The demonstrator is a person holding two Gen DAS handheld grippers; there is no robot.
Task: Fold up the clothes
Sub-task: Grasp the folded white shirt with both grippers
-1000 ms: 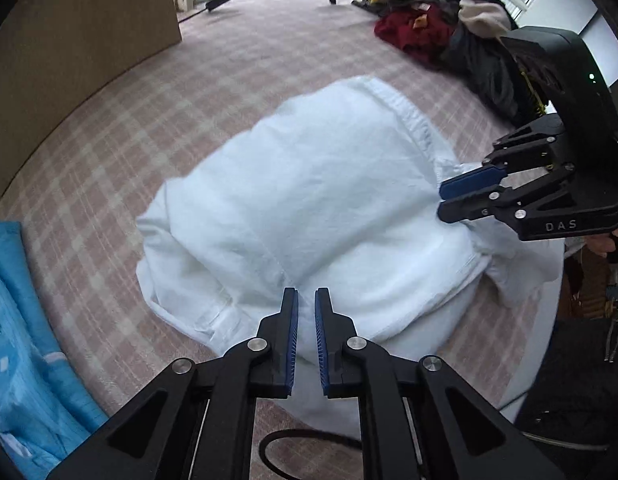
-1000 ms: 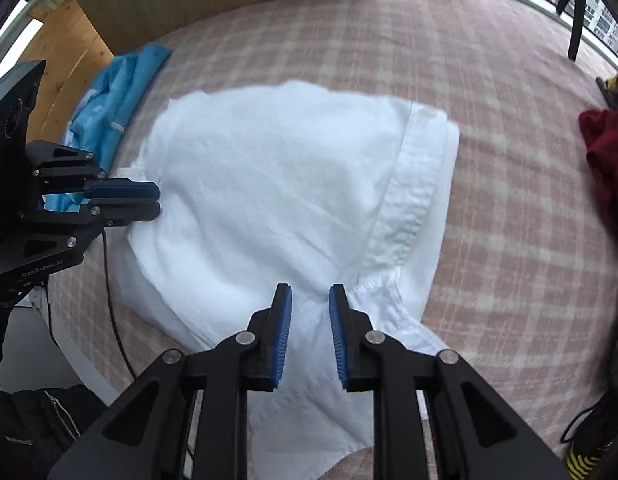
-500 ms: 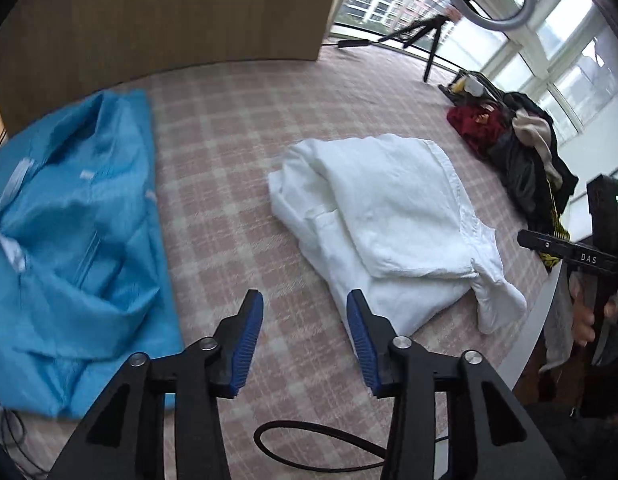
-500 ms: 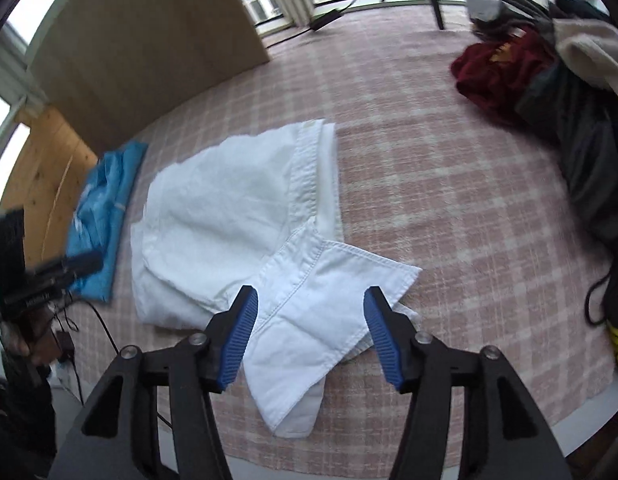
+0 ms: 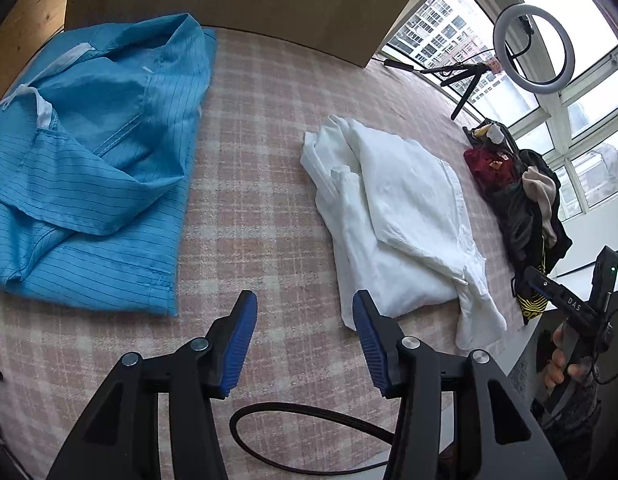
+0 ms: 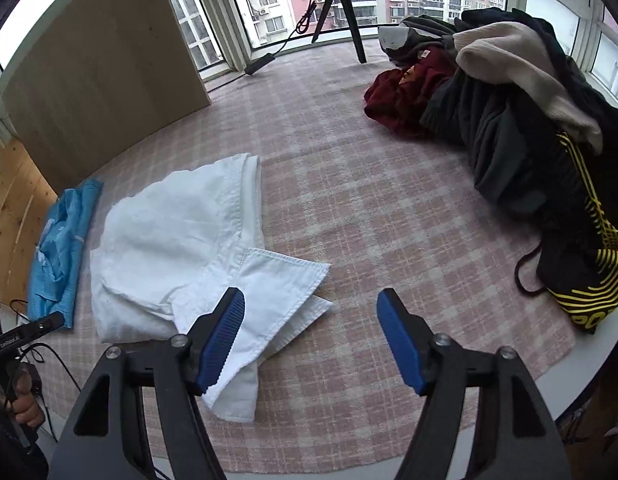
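On the checked tablecloth (image 5: 269, 184) lie two separate garments: one white shirt (image 5: 401, 216), folded, and one blue striped shirt (image 5: 89, 160) well left of it. Right of the white shirt sits one heap of dark clothes (image 6: 521, 120). Behind it stand one ring light (image 5: 533, 49) and one tripod (image 6: 341, 8). Two grippers show.

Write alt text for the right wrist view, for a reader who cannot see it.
A roughly folded white shirt lies on a pink checked cloth, one flap sticking out toward the open, empty right tool. A heap of dark, red and cream clothes sits to the right, a blue garment at the far left, windows behind.
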